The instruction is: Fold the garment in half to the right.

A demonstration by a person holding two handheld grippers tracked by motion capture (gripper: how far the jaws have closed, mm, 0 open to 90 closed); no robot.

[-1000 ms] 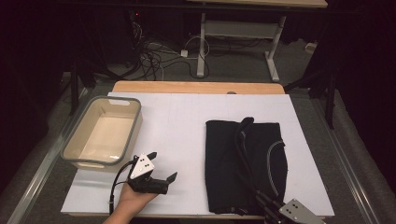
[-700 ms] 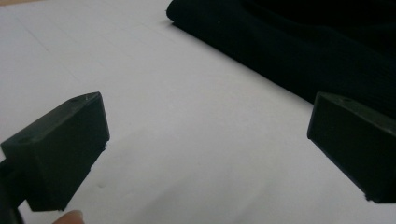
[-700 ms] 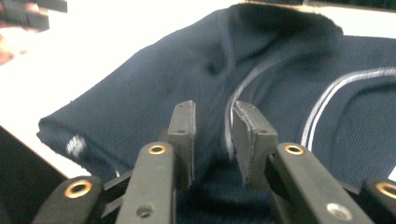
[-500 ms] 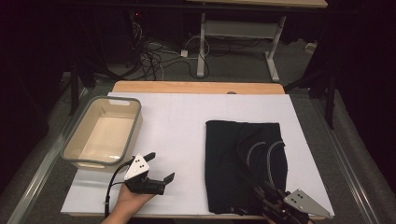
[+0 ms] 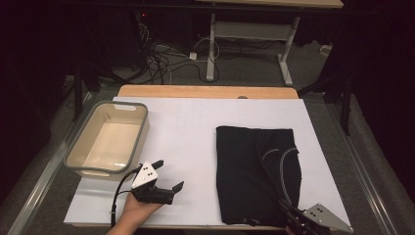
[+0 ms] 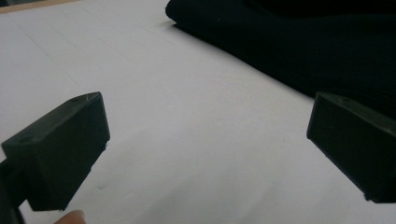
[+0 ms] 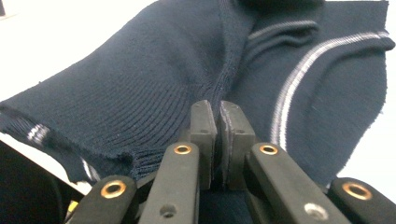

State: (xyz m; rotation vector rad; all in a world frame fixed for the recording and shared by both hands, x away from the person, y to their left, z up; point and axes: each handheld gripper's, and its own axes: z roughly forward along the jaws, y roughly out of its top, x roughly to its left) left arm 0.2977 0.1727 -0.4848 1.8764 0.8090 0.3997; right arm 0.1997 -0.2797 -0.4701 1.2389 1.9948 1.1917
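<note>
Since a second ago my right gripper [image 5: 289, 214] has slid along the table's near edge; its jaws have just been closing on a ridge of the dark navy knit sweater with pale stripes [image 5: 254, 169].

Sweater lies folded on the white table sheet [image 5: 186, 132], right half, pinched at its near hem. My left gripper [image 5: 167, 175] rests unmoved, jaws wide, nothing between; beige plastic tub [image 5: 108, 138] sits far left.
</note>
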